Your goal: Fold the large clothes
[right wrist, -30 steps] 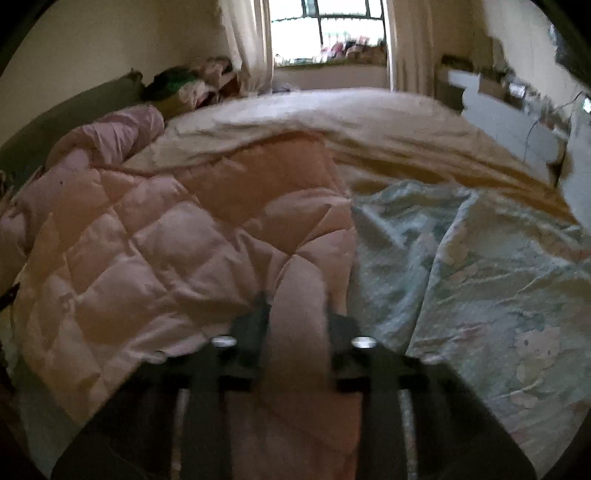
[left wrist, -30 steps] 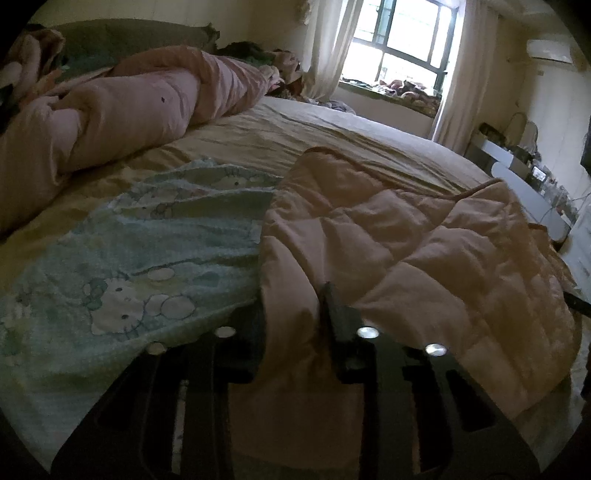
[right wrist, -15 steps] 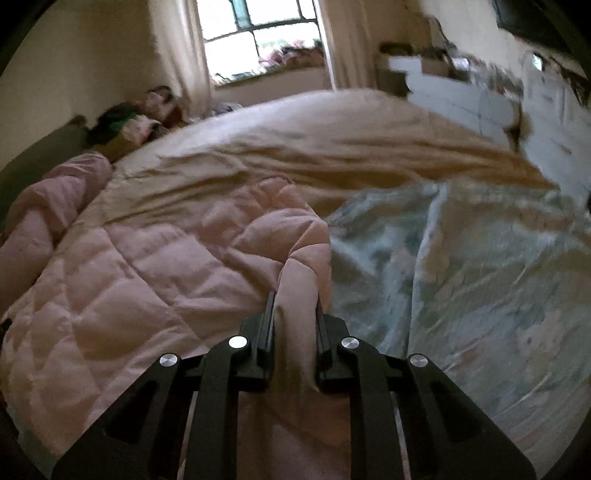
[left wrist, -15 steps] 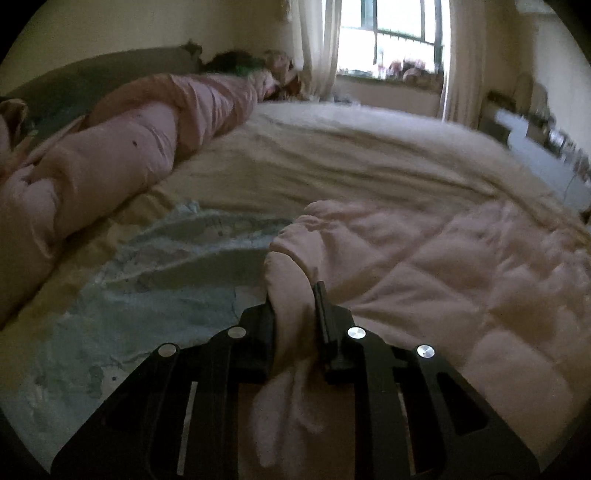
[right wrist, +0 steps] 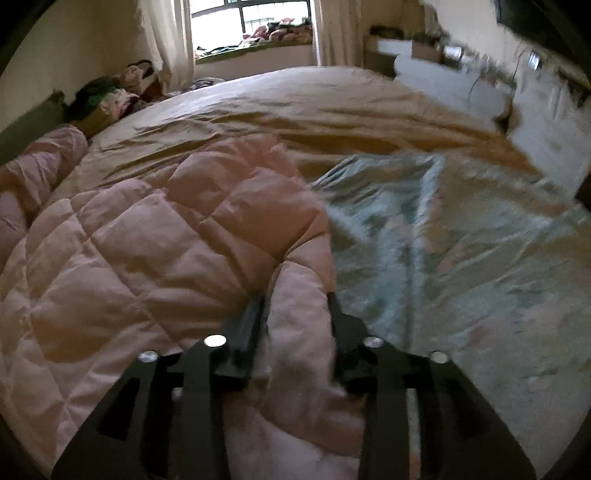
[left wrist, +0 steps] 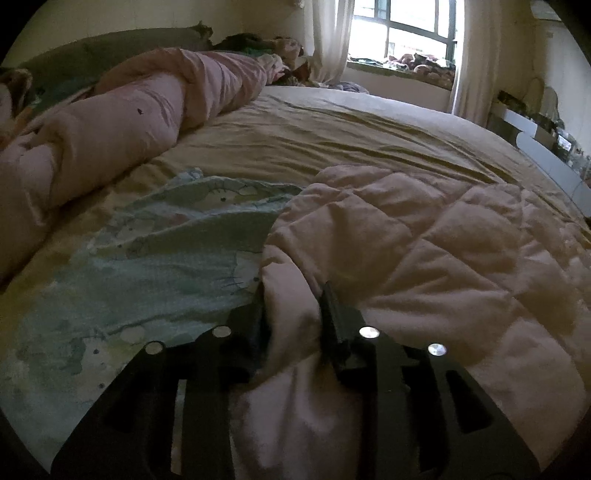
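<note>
Lying folded across the near part of the bed (left wrist: 332, 147), the pink quilted blanket (left wrist: 424, 243) covers part of a pale blue printed sheet (left wrist: 155, 266). Left gripper (left wrist: 293, 306): jaws have just been opening, a bunched fold of the blanket's edge between them; the cloth fills the gap and touches both fingers, so the pinch looks loosened but not let go. Right gripper (right wrist: 295, 306): jaws likewise just opening, wider, with the other corner fold between the fingers; cannot tell whether the pads press on it. A rolled pink duvet (left wrist: 122, 122) lies along the far left side. Window (left wrist: 402, 33) behind, curtains either side.
</note>
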The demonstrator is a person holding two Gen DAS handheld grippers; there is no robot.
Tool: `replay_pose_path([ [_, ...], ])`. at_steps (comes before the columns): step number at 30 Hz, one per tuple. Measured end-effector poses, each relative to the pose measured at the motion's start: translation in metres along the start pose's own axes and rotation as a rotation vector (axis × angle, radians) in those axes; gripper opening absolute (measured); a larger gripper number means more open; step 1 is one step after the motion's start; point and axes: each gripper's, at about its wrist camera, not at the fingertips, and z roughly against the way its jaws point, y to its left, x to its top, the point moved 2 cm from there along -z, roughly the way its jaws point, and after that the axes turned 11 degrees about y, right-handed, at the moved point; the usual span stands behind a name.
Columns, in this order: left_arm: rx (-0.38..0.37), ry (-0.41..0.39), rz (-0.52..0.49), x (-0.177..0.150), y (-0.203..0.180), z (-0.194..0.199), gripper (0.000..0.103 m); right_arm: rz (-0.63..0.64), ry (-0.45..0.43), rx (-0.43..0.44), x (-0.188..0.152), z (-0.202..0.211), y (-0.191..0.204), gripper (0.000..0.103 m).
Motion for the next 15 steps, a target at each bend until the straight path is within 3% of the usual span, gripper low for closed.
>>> replay_pose_path([
  [4,-0.016,-0.033,0.019,-0.005,0.009,0.022,0.056,-0.01,-0.187,-0.022,-0.003,0.054,0.014,0.069],
  [6,-0.015,-0.049,0.022,-0.008,0.01,0.034,0.061,0.036,-0.285,0.008,-0.006,0.082,0.039,0.075],
  [11,-0.02,-0.051,-0.006,-0.029,0.005,0.054,0.073,0.312,-0.205,0.24,-0.01,0.095,0.141,0.074],
  [15,-0.033,-0.015,-0.014,-0.058,0.001,0.056,0.077,0.476,-0.117,0.277,-0.009,0.082,0.217,0.074],
])
